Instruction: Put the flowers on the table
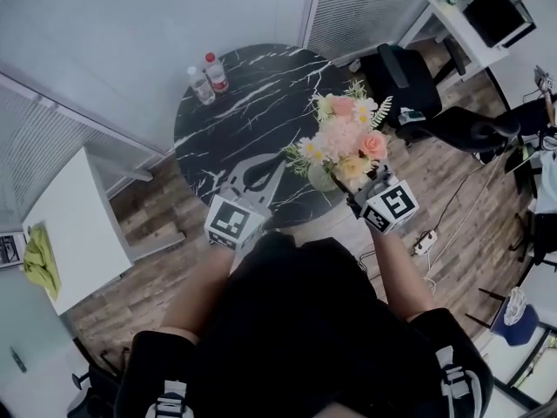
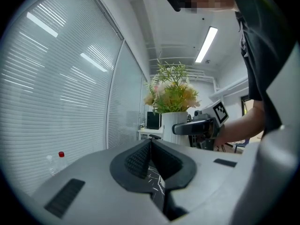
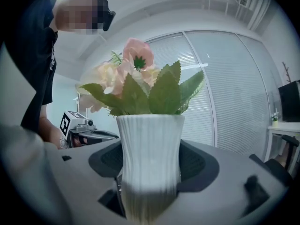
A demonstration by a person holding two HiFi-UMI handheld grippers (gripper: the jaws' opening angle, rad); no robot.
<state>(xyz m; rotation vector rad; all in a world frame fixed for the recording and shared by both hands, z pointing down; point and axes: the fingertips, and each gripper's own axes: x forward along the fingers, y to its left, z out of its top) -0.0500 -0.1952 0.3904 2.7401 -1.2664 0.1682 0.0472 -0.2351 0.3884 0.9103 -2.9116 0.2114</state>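
Note:
A bunch of pink, peach and cream flowers (image 1: 346,138) stands in a ribbed white vase (image 3: 150,158). My right gripper (image 1: 333,183) is shut on the vase, its jaws pressed to both sides, and holds it upright over the near right edge of the round black marble table (image 1: 252,103). My left gripper (image 1: 275,167) hovers over the table's near edge, left of the vase, shut with nothing in it. In the left gripper view the flowers (image 2: 171,90) and the right gripper (image 2: 192,125) rise beyond the closed tips of the left gripper (image 2: 151,144).
Two water bottles (image 1: 209,78) stand at the table's far left. Black office chairs (image 1: 409,81) are to the right. A white desk (image 1: 74,225) with a green cloth (image 1: 41,264) is at the left. A power strip (image 1: 425,242) lies on the wooden floor.

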